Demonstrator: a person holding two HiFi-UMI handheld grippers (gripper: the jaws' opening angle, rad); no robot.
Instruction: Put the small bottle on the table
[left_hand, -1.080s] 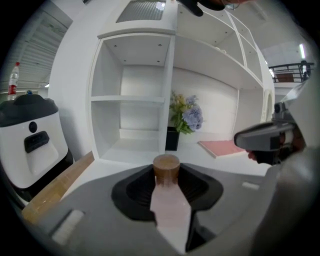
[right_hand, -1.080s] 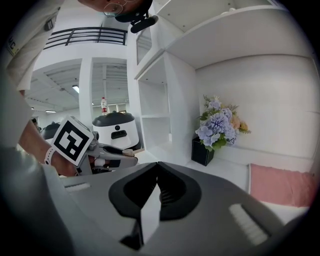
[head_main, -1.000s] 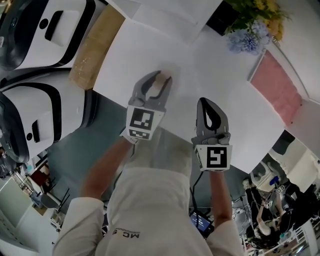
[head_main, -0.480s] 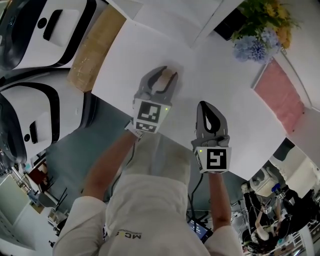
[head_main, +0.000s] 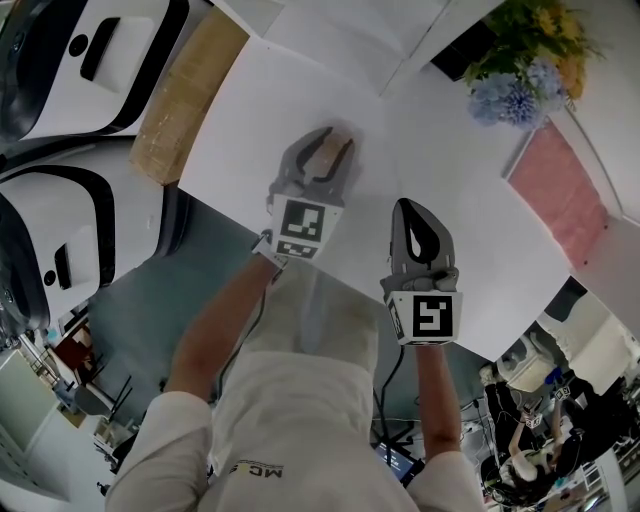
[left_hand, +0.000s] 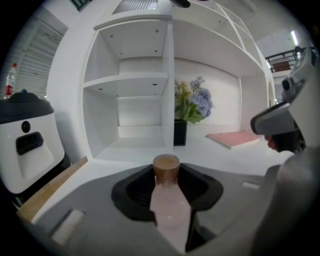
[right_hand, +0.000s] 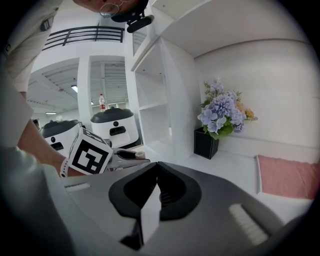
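Note:
A small pale bottle (head_main: 326, 157) with a brown cap is clamped between the fingers of my left gripper (head_main: 322, 150), which is shut on it above the white table (head_main: 470, 230), inside its near edge. In the left gripper view the bottle (left_hand: 170, 215) lies along the jaws, cap pointing away toward the shelf. To the right and nearer the table's edge, my right gripper (head_main: 417, 210) is shut with nothing in it; its jaws meet in a closed seam (right_hand: 157, 172). The left gripper's marker cube (right_hand: 90, 152) shows in the right gripper view.
A black vase of blue and yellow flowers (head_main: 520, 65) stands at the back right, with a pink pad (head_main: 560, 190) lying beside it. A white shelf unit (left_hand: 130, 100) rises at the table's back. A wooden board (head_main: 185, 95) and white machines (head_main: 90, 55) border the left side.
My left gripper has carried the bottle a little farther forward over the table. The right gripper has hardly moved.

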